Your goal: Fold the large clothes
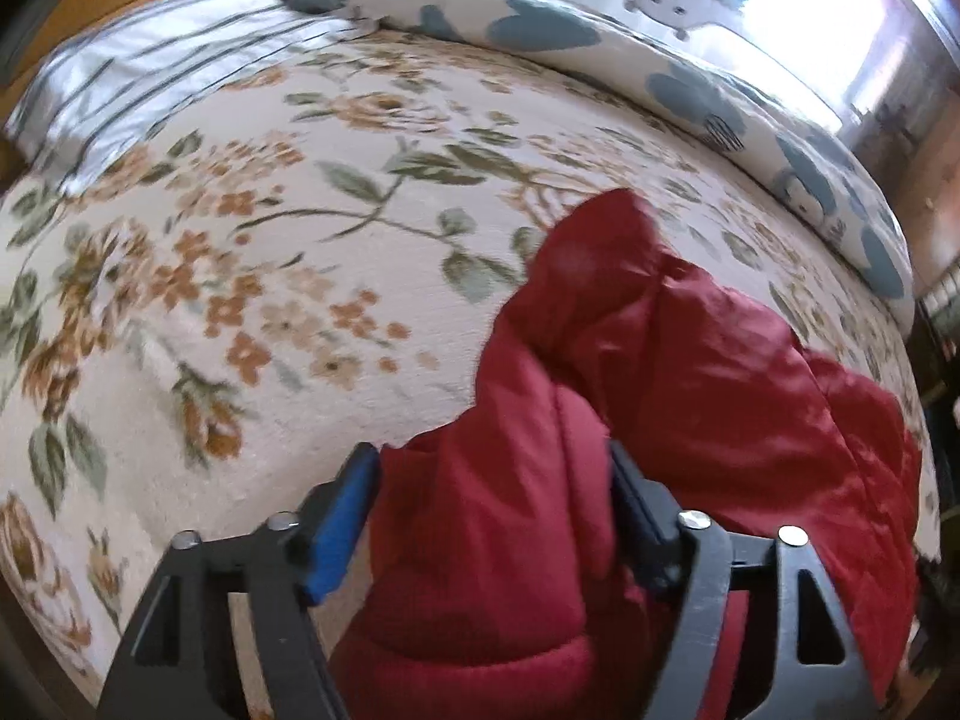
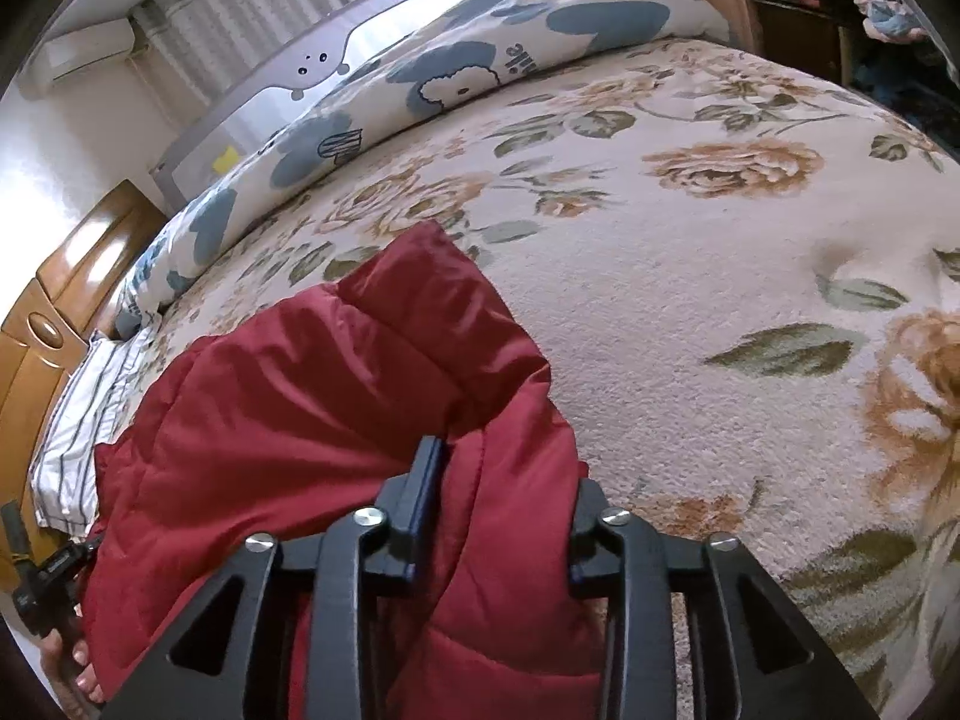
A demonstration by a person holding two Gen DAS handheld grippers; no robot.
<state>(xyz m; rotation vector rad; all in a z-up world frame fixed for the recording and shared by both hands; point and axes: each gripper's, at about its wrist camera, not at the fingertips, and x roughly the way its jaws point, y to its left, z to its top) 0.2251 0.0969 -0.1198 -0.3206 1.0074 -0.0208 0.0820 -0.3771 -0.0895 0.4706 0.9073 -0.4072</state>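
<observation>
Legible text: almost none. White quilt with blue cartoon patches (image 2: 456, 66), at 12 o'clock in right wrist view, carries short dark lettering beside sheep-like figure; characters inverted, not decipherable. Second patch at 10 o'clock bears striped mark, unreadable. Left wrist view: no readable text, labels, numbers.

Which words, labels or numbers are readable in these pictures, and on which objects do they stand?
None can be read with certainty.
Blue-patterned quilt: short dark printed lettering beside the cartoon figure, too distorted to read.
Same quilt, striped blue shape: marks, too blurred.
Red padded jacket: no text visible.
</observation>
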